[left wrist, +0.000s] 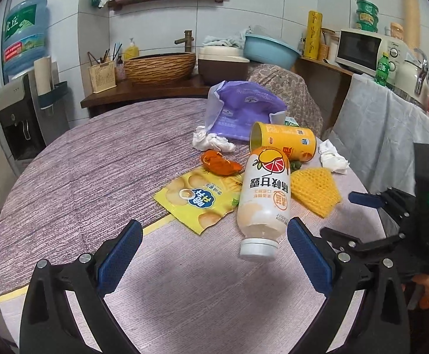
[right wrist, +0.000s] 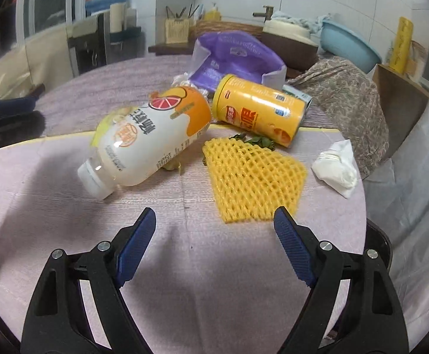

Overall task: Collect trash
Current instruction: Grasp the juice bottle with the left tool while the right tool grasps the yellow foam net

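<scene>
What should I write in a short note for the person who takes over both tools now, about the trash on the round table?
Left tool: open, empty, above the table near the bottle's cap.
Right tool: open, empty, just before the yellow foam net.
On the table: drink bottle lying down, yellow can on its side, snack wrapper, orange peel, two crumpled tissues, purple bag standing open behind.
Done: nothing visibly collected.
Left: every piece, probably into the purple bag.
</scene>
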Demonstrator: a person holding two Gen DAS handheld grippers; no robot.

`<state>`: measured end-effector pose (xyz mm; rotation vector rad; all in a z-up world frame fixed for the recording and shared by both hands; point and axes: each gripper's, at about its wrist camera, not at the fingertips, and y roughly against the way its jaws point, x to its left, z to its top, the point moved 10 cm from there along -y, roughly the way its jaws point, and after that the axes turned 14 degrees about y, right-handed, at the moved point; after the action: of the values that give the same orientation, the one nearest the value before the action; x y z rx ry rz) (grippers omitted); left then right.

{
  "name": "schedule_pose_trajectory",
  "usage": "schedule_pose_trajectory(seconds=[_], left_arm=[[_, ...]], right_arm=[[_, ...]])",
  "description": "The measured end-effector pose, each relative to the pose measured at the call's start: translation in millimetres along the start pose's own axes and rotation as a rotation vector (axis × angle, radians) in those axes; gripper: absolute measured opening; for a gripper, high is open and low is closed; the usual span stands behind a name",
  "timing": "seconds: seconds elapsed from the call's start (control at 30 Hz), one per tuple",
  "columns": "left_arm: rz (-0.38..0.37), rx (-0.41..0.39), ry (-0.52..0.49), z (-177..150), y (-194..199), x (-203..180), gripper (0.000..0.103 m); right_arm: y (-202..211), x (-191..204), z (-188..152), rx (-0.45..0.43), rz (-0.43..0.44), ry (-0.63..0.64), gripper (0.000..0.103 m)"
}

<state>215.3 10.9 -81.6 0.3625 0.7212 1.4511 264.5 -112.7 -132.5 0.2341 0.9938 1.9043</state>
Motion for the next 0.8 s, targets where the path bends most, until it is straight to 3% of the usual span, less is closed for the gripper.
schedule_pose_trajectory(seconds=[0.13,0.27,0.43,0.53,0.8], left_arm=[[-0.015,0.020,-0.001,-2.3,-5.1,1.0,0.097],[-0.025,0.041,0.001,-1.6,-13.2,2.4,0.097],[-0.026,0.066,-0.028,-0.7,-22.7,-0.3,0.097],[-0.033,0.074,-0.051,0.9,-27.7,-6.1,0.097],[-0.053,0.134,-0.158,4.9,-50.4,-40.0,0.097]], right_arm=[[-19.6,-1.3,-2.4,0.055,0.017,0.002,0.057],[-30.6,-7.7,-6.8,0.077,0.024,-0.028,0.047],[-32.4,-17.9,-3.3,0.070,0.014,-0.057,0.016],[-28.8,-20.9,-2.7,0.048,0.034,-0.085,0.011],[-6.1,-24.7,2.9,-0.032,0.023,-0.108,0.010]])
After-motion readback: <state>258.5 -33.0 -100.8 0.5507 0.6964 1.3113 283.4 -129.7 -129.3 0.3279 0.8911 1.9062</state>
